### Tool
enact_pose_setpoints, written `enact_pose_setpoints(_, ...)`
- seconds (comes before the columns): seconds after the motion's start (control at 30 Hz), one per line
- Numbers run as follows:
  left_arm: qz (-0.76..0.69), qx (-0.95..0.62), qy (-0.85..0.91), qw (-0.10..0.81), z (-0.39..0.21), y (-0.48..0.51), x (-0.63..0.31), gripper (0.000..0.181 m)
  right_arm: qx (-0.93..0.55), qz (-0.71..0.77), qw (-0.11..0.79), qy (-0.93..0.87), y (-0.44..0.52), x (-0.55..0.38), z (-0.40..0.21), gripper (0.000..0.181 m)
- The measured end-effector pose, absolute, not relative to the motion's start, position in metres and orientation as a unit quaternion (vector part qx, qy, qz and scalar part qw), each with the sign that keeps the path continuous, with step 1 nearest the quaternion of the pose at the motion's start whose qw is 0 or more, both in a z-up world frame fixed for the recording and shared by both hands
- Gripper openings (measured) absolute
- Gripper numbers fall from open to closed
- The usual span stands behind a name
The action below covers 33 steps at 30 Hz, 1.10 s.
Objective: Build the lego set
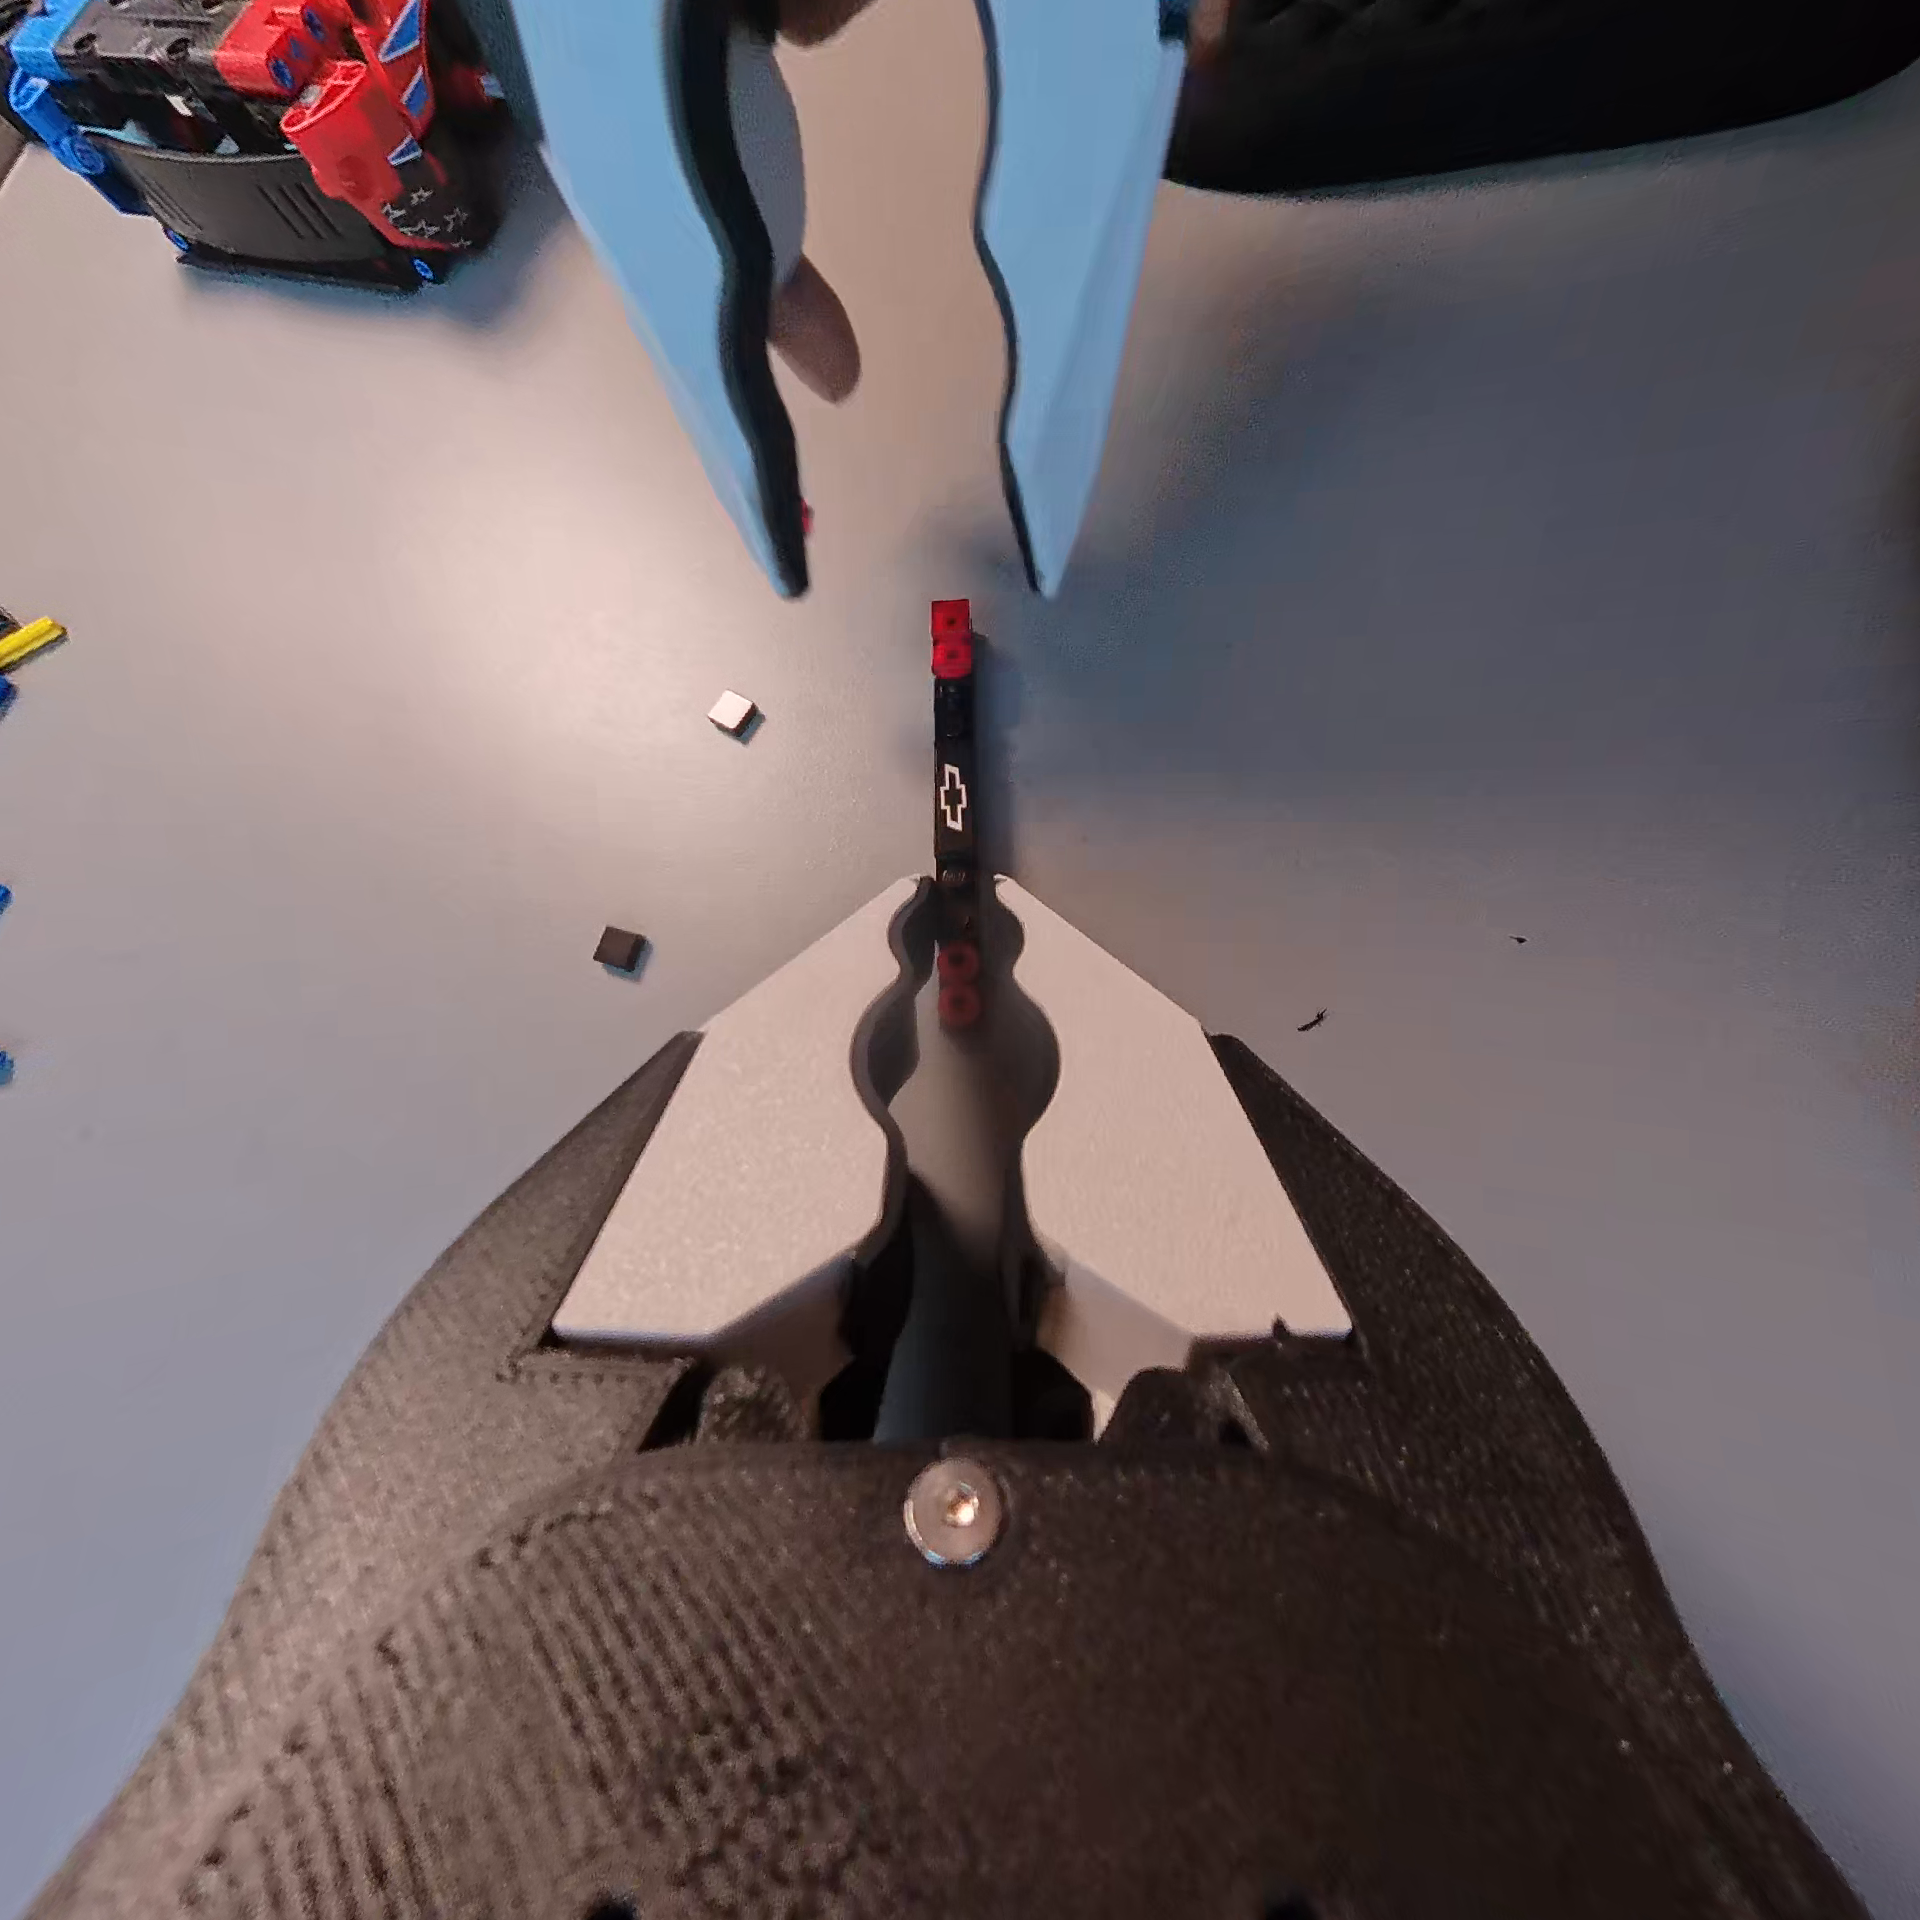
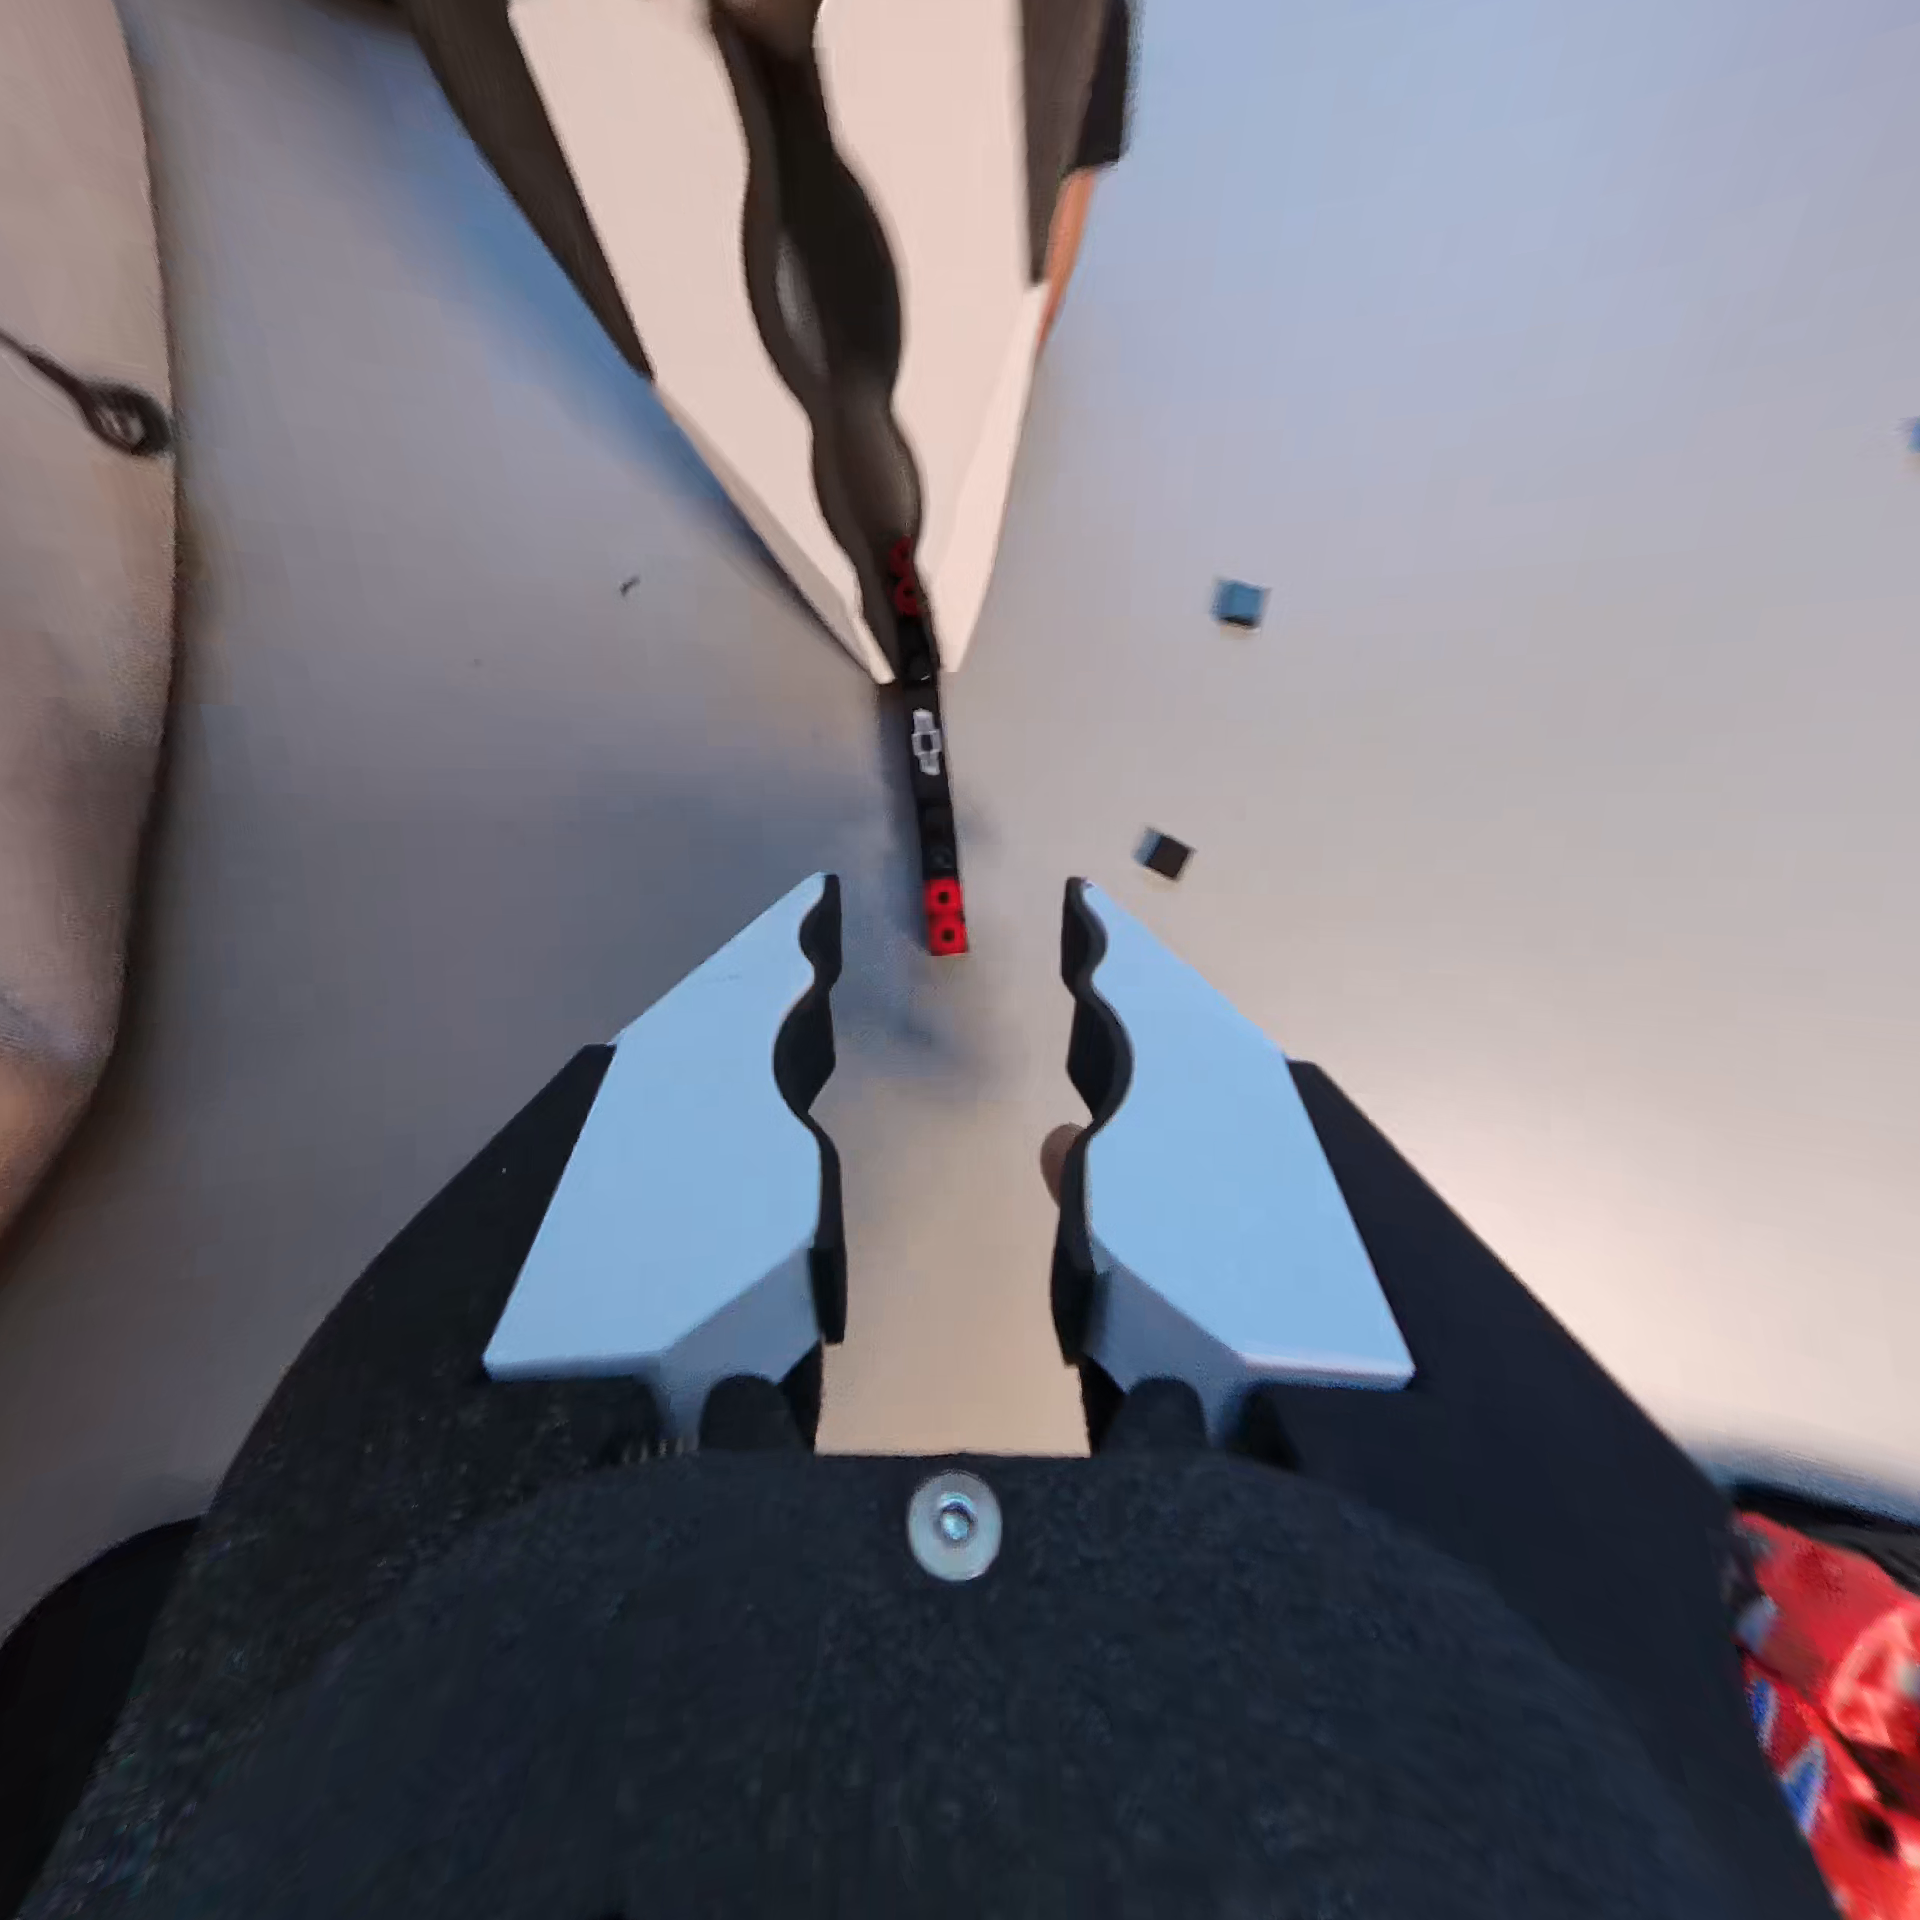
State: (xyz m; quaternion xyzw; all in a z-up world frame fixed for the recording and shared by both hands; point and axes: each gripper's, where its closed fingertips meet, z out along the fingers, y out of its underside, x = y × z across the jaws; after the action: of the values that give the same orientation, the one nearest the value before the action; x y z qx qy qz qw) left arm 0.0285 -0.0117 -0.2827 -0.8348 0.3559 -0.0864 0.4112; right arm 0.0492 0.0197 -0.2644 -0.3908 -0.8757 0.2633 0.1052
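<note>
1. Holding a thin black strip (image 1: 954, 790) with our left hand-held gripper (image 1: 956, 883): its jaws are clamped narrow on one end of the strip. That strip carries a red piece at each end and a white outline emblem at the middle, and it lies along the grey tabletop (image 1: 1455, 727), low or touching; we cannot tell which.
2. Our right hand-held gripper (image 2: 948, 883) faces it from the other end, jaws spread wide and holding nothing. The strip's free red end (image 2: 945, 920) sits just ahead of the gap between the tips, not yet inside it.
3. Progress, judged: a good part of the set looks done. A built-up red, blue and black model (image 1: 260, 135) stands well apart at the far left of the left wrist view. How complete it is we cannot tell, since only part shows.
4. Left to do, judged: the strip sub-assembly is not joined to the model. Two small dark square tiles (image 1: 734, 713) (image 1: 619, 948) lie loose on the tabletop beside the strip, and a yellow piece (image 1: 31, 639) and blue bits lie at the left edge.
5. Containers: none in view. No tray, bag or box; loose parts lie straight on the tabletop.
</note>
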Motion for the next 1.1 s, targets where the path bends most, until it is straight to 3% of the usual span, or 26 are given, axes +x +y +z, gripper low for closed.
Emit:
enact_pose_setpoints(0.1,-0.086,-0.834,0.357,0.411,-0.283,-0.012,0.029,0.006,-0.427,0.241,0.155,-0.858,0.061,0.050,-0.254,0.032)
enact_pose_setpoints(0.37,-0.085,-0.835,0.353,0.414,-0.283,-0.011,0.028,0.006,-0.467,0.218,0.165,-0.841,0.109,0.058,-0.287,0.015)
enact_pose_setpoints(0.67,-0.107,-0.849,0.334,0.396,-0.282,-0.020,0.023,0.014,-0.426,0.227,0.119,-0.867,0.103,0.058,-0.288,0.010)
enact_pose_setpoints(0.93,-0.138,-0.852,0.336,0.377,-0.281,-0.037,0.022,0.011,-0.441,0.242,0.138,-0.853,0.083,0.067,-0.276,0.016)
enact_pose_setpoints(1.1,-0.166,-0.838,0.361,0.374,-0.282,-0.042,0.046,0.012,-0.466,0.251,0.101,-0.843,0.028,0.079,-0.280,0.021)
